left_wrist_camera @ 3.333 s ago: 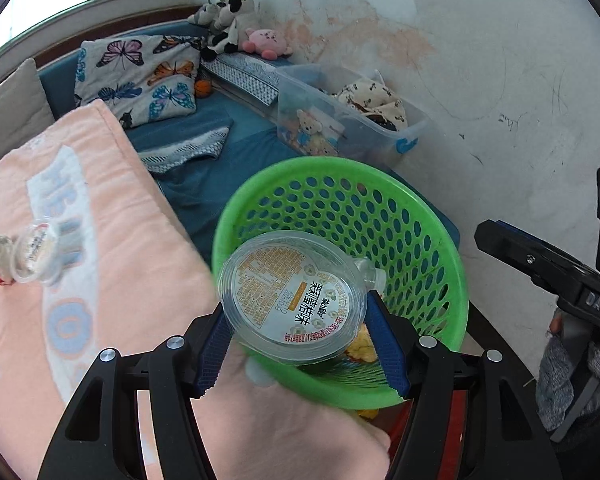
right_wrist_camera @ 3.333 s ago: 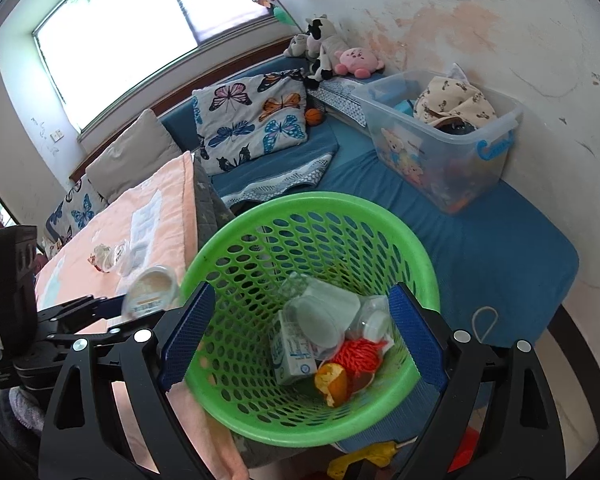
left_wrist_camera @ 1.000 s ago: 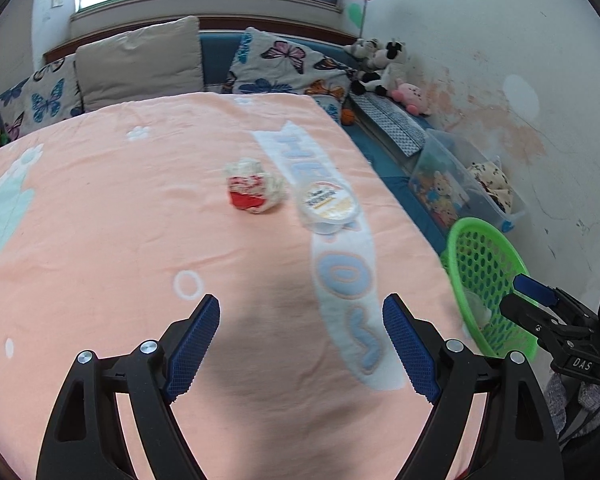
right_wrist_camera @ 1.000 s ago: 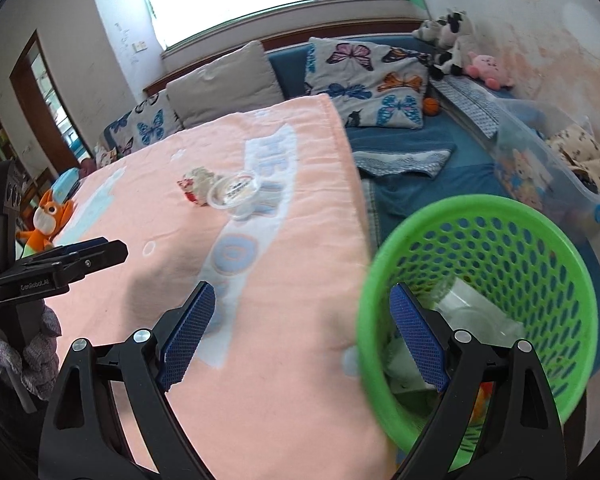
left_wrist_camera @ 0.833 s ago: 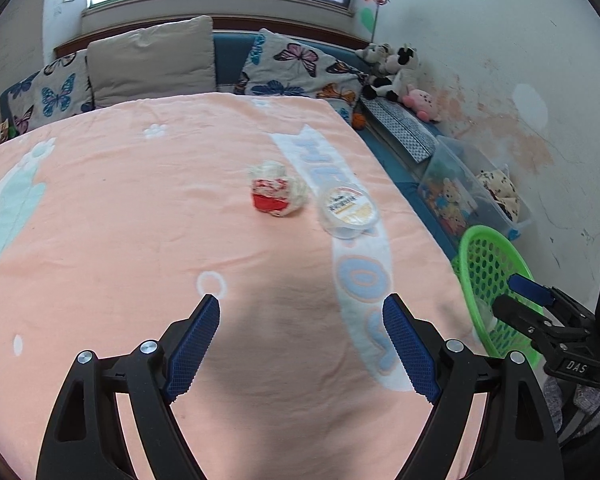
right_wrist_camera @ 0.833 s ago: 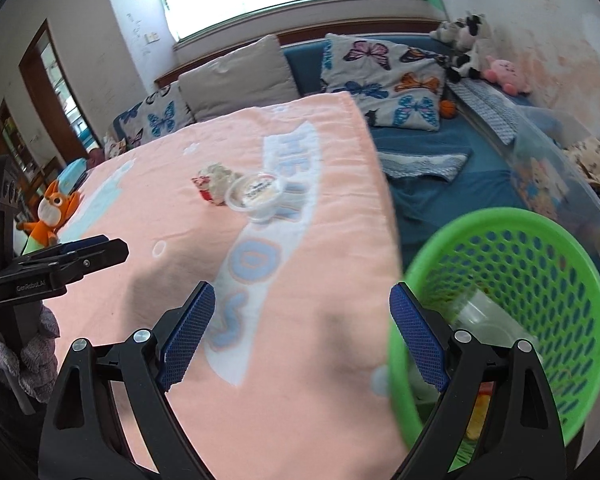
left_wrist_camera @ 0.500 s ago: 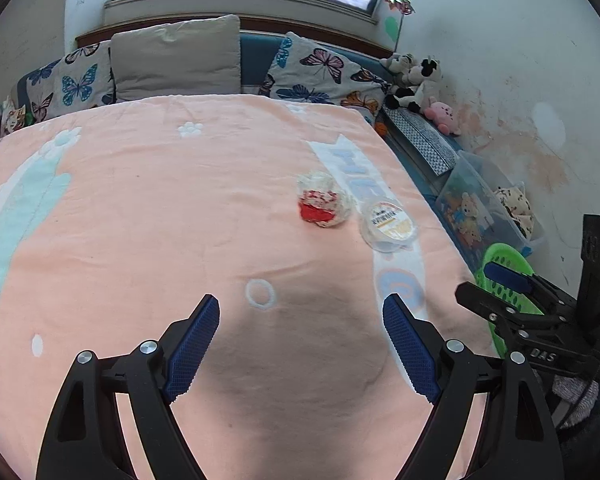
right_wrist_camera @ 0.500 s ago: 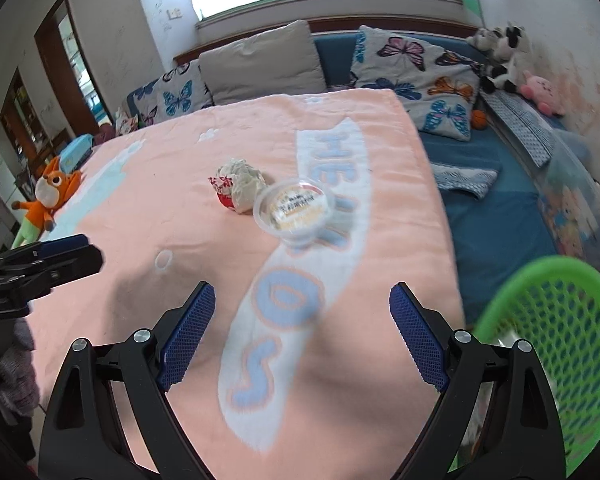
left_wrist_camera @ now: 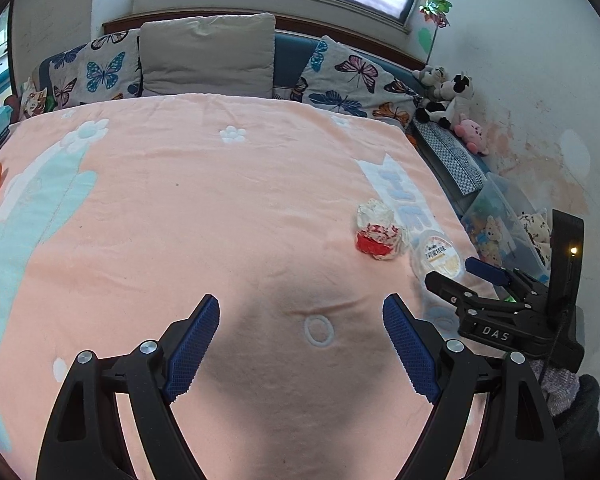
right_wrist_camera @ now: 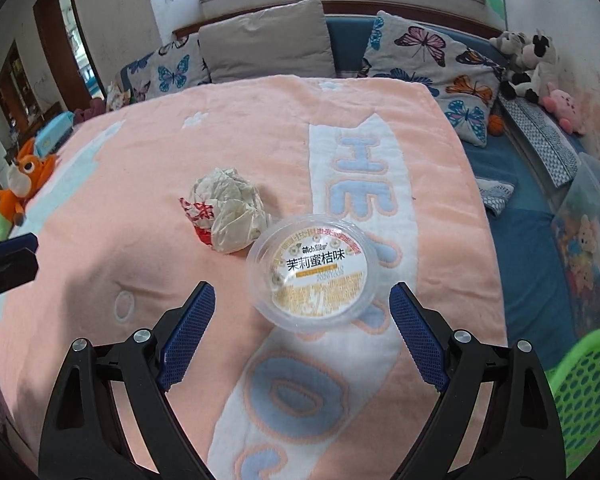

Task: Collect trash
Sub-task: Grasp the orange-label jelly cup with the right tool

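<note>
The right gripper hangs wide open and empty just short of the clear plastic cup, while the left gripper, also spread and empty, hovers over bare pink blanket. Two pieces look left to collect: that cup and, touching it at its 10 o'clock, the crumpled wrapper. The green basket, at 4 o'clock beyond the bed's edge, awaits them.

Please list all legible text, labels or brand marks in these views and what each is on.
"茉莉蜜桔味": lid label of the clear plastic cup; its smaller print is unreadable.
"DAS": body of the right gripper.
Pink blanket: big block letters, partly cut off, word unclear.
Crumpled wrapper: red print, illegible.
</note>
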### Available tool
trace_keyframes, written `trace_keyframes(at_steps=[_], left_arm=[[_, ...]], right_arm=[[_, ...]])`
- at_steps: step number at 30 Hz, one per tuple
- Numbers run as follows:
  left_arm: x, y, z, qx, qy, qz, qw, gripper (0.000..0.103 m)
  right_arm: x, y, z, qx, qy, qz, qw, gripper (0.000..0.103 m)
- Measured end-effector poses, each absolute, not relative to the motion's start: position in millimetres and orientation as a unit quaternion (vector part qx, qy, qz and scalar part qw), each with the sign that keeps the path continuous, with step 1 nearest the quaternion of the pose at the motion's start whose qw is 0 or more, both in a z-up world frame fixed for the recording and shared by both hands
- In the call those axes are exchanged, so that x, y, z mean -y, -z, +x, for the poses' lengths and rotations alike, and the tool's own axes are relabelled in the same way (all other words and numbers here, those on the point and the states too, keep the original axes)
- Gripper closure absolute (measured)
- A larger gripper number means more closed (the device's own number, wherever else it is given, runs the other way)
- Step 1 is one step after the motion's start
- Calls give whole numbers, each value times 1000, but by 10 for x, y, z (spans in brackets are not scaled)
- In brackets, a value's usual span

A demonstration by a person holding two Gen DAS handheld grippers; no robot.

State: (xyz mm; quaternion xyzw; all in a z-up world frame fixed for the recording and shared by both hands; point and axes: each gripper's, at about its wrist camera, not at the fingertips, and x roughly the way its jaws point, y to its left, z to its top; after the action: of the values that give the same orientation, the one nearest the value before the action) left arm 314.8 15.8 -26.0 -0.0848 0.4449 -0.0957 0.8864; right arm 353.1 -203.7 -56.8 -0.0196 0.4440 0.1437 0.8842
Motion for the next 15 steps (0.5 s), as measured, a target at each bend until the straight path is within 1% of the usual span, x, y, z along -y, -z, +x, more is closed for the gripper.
trace_keyframes(at_steps=[4,5,6,9,15], left_arm=[[-139,289,3250,-448,96,-86,884,22],[-125,295,3265,-449,98,-86,884,22],[-107,304,3293,-450,98,-84,884,22],[-24,340,3374,-452,103,-79,882,22],[192,387,3549,-455,121,-62,880,22]], right_arm=[[1966,643,3619,-448,-133,-43,883,22],[1964,662,3638,-450,-133,-43,882,27],[1974,675,3651,-451,-133,-43,881,35],[2016,686,3644,-453,-137,-33,880,38],[2150,575,3467,-439,-140,-20,887,38]])
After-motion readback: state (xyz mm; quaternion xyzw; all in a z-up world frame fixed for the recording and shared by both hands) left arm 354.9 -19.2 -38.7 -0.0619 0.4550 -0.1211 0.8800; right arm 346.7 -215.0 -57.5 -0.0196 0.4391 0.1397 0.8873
